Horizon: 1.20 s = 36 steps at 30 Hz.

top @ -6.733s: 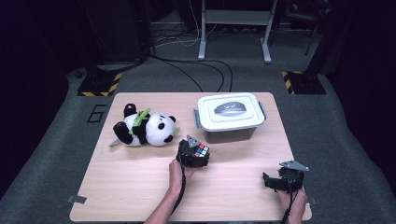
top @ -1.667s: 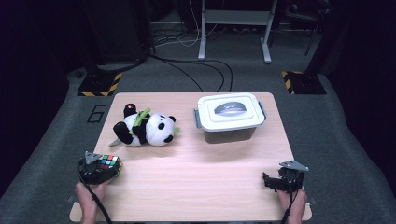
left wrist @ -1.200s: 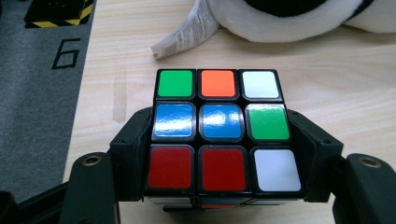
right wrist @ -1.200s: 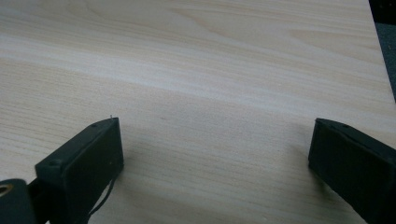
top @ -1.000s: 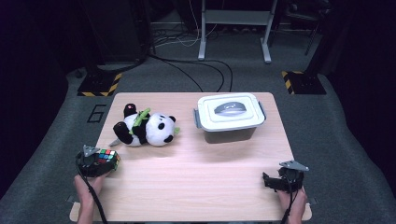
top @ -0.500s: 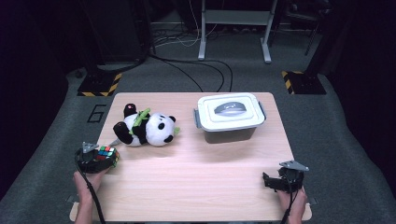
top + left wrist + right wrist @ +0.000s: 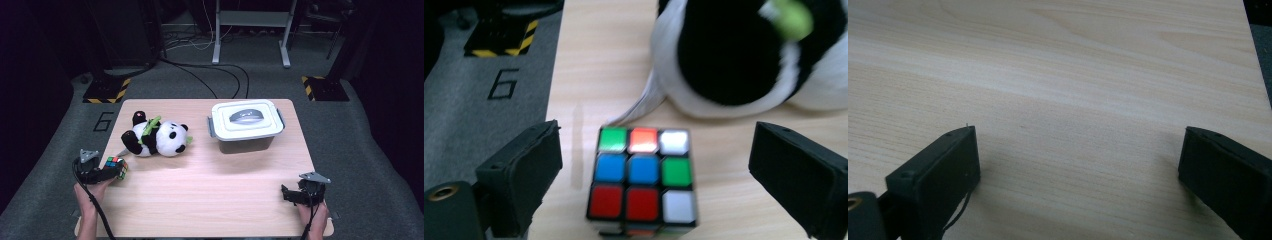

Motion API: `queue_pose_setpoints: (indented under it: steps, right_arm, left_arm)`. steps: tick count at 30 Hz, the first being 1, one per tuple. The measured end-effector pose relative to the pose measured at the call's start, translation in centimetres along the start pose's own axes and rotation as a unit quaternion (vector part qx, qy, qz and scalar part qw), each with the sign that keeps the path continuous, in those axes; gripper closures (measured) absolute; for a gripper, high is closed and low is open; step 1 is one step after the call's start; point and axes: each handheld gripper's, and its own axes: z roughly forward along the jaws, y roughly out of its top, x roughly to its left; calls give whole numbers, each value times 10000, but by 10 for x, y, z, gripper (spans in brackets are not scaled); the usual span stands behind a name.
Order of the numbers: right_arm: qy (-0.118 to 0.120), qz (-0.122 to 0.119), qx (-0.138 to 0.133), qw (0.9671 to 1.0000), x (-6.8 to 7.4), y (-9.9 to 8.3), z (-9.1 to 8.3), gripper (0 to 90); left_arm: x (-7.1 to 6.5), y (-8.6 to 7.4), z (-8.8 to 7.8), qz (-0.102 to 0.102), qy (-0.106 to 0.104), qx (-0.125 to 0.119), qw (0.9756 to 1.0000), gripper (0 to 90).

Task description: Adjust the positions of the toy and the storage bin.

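The cube rests on the table just beside the panda, between the left gripper's jaws, which have just opened off it, while the right gripper gapes empty; lifting away crookedly, a jaw could clip the cube into the panda.

Plush panda blocks passage just behind the puzzle cube. Right of the panda, bare table runs open to the lidded box, which obstructs the far side.

Lab, hazard-striped floor blocks, cables
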Motion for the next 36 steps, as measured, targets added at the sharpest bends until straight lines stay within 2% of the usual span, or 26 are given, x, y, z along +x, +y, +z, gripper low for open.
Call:
queue_pose_setpoints:
  steps: [4, 5, 8, 12, 18, 22, 27, 31, 33, 36]
  right_arm:
    - [0, -1, -1, 10000, 0, 0, 0, 24]
    - [1, 0, 0, 10000, 0, 0, 0, 24]
    - [1, 2, 1, 10000, 0, 0, 0, 24]
    - [2, 1, 0, 10000, 0, 0, 0, 24]
    - [3, 0, 0, 10000, 0, 0, 0, 24]
    - [2, 2, 1, 10000, 0, 0, 0, 24]
    - [2, -1, -1, 10000, 0, 0, 0, 25]
    - [3, -1, 0, 10000, 0, 0, 0, 24]
    - [4, 2, 1, 10000, 0, 0, 0, 25]
    - [3, 0, -1, 10000, 0, 0, 0, 25]
  left_arm:
    - [-13, 18, -5, 99, -135, -150, 9997, 58]
    - [-15, 23, -6, 155, -181, -102, 9997, 58]
    - [-23, 35, -3, 223, -289, -190, 9992, 56]
    - [-35, 50, 6, 356, -440, -190, 9982, 3]
    - [-53, 72, 24, 519, -661, -65, 9964, 0]
    - [-65, 85, 37, 589, -724, -18, 9956, 0]
    - [-77, 99, 60, 810, -681, 120, 9943, 25]
    - [-82, 107, 77, 821, -674, 243, 9941, 50]
    - [-84, 109, 85, 895, -673, 321, 9932, 106]
    - [-86, 110, 96, 858, -631, 411, 9935, 167]
